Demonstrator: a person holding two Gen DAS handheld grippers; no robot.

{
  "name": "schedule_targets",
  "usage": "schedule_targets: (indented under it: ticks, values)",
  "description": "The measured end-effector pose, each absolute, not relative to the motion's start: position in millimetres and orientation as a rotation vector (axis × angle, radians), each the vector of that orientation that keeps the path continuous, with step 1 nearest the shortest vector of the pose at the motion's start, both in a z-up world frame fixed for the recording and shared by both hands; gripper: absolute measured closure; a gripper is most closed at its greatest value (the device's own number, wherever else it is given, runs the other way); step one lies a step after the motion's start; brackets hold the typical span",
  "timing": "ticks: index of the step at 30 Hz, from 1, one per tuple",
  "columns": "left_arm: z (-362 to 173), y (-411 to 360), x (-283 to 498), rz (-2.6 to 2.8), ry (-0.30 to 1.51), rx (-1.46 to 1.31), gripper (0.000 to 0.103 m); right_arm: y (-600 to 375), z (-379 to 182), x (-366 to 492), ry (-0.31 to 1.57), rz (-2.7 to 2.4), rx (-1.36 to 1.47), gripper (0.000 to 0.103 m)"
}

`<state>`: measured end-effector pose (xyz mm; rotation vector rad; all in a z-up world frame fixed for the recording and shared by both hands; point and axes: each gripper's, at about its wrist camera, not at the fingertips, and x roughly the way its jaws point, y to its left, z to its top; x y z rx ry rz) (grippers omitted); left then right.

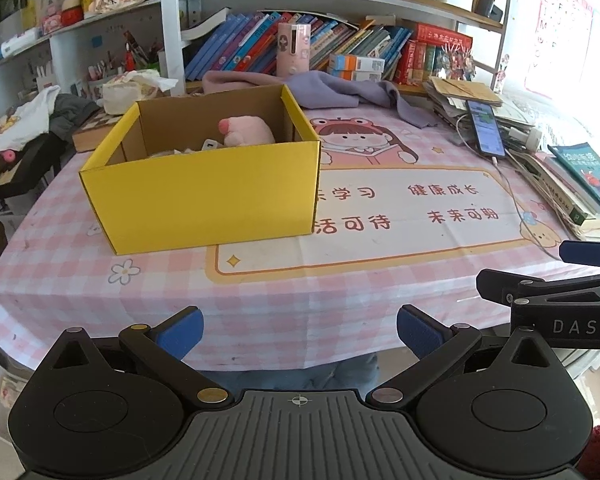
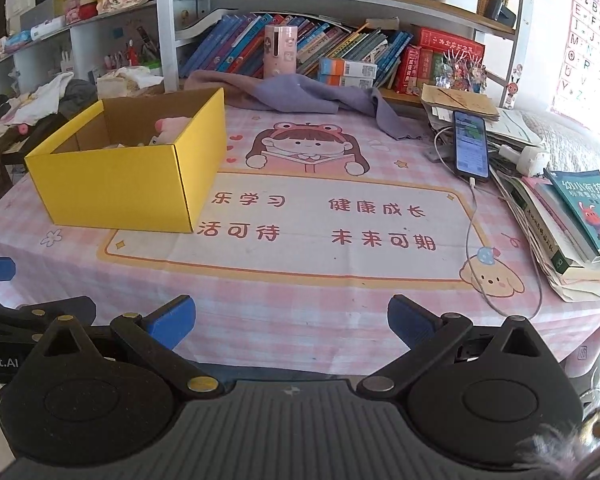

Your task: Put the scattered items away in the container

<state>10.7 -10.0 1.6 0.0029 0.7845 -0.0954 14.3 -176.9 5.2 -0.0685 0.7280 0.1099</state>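
While both tools are held back at the near edge of the table (image 2: 340,280), the left gripper (image 1: 300,334) and right gripper (image 2: 291,322) are seen spread wide, nothing between their pads. Toward the far left corner the yellow box (image 1: 204,196) is set, a pink plush toy (image 1: 246,132) lying inside it.

Ahead of the left gripper (image 1: 300,334) with its matt black plastic arms, a smooth yellow cardboard box (image 1: 204,196) sits on a printed cloth tablecloth (image 1: 340,280).
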Motion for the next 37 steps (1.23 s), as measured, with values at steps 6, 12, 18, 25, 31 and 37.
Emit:
schedule_targets:
  ticks: [6, 12, 18, 25, 31, 37]
  values:
    - [1, -11, 11, -0.087, 0.788, 0.006, 0.000, -177, 5, 14, 0.728, 0.110, -0.068, 0.000]
    - [1, -11, 12, -0.085, 0.787, 0.008, 0.000, -177, 5, 15, 0.729, 0.111, -0.069, 0.000]
    - [2, -9, 12, -0.077, 0.787, 0.007, 0.000, -177, 3, 15, 0.728, 0.107, -0.068, 0.000]
    - [1, -8, 14, -0.081, 0.791, 0.000, 0.000, -174, 1, 18, 0.735, 0.112, -0.072, 0.000]
    - [-1, -8, 15, -0.076, 0.795, -0.005, 0.000, -171, 2, 23, 0.744, 0.114, -0.073, 0.000]
    - [-1, -7, 18, -0.083, 0.794, -0.021, 0.000, -169, 0, 29, 0.758, 0.118, -0.074, 0.000]
